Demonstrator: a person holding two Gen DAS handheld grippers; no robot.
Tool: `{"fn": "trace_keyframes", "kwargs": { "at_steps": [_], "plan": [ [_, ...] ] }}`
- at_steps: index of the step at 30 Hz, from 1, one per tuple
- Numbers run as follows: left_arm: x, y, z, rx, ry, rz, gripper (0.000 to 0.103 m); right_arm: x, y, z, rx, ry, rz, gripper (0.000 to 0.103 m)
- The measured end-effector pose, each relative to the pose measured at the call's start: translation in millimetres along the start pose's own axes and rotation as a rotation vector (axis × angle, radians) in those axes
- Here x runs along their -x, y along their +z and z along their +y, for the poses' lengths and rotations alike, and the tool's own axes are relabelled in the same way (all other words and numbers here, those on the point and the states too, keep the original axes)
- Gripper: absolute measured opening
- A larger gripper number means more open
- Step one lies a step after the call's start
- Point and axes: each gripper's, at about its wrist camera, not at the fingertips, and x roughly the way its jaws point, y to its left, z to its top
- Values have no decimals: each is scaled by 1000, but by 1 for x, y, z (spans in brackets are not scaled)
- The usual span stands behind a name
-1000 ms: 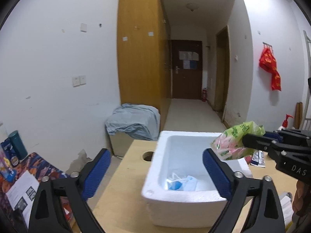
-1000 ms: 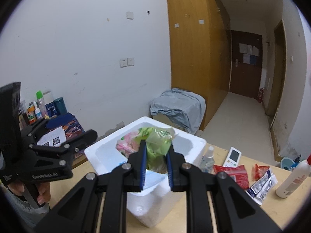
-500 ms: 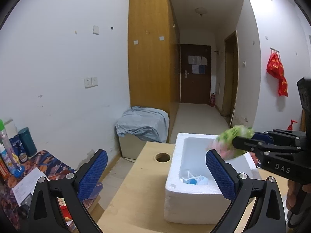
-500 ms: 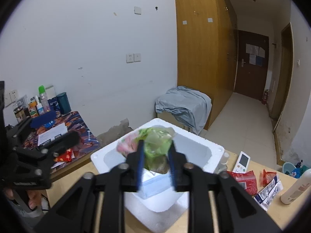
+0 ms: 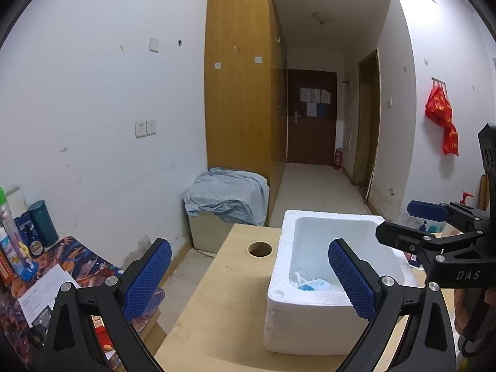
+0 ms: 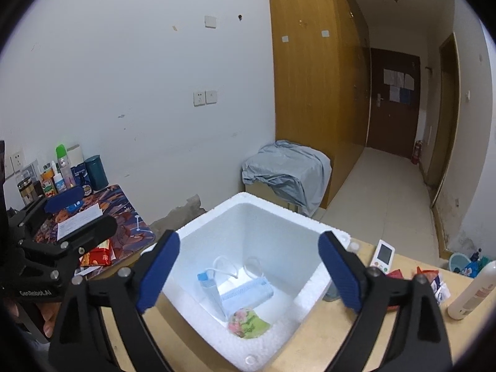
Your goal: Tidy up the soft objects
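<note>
A white foam box [image 6: 217,319] stands on the wooden table [image 5: 217,310]; it also shows in the left wrist view [image 5: 297,325]. Inside lie a blue face mask [image 6: 245,294] and a green-and-pink soft packet [image 6: 248,327]. The mask also shows in the left wrist view [image 5: 310,283]. My right gripper [image 6: 248,272] is open and empty above the box. My left gripper [image 5: 248,276] is open and empty, held left of the box. The right gripper also appears at the right of the left wrist view [image 5: 403,223].
Red snack packets [image 6: 431,279], a white thermometer [image 6: 384,255] and a white bottle [image 6: 474,291] lie on the table right of the box. A cable hole [image 5: 259,249] is in the tabletop. A side table with bottles [image 6: 62,173] stands at left.
My right gripper opened and let go of the green-and-pink packet, which now lies in the foam box. My left gripper drew back and to the left.
</note>
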Motion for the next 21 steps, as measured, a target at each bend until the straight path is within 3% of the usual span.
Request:
{"fn": "trace_keyframes", "kwargs": {
  "at_steps": [4, 21],
  "plan": [
    [5, -1, 2, 14, -10, 0, 101, 4, -1, -6, -33, -6, 4, 103],
    [45, 1, -16, -15, -53, -32, 101, 52, -6, 2, -10, -44, -37, 103]
  ]
}}
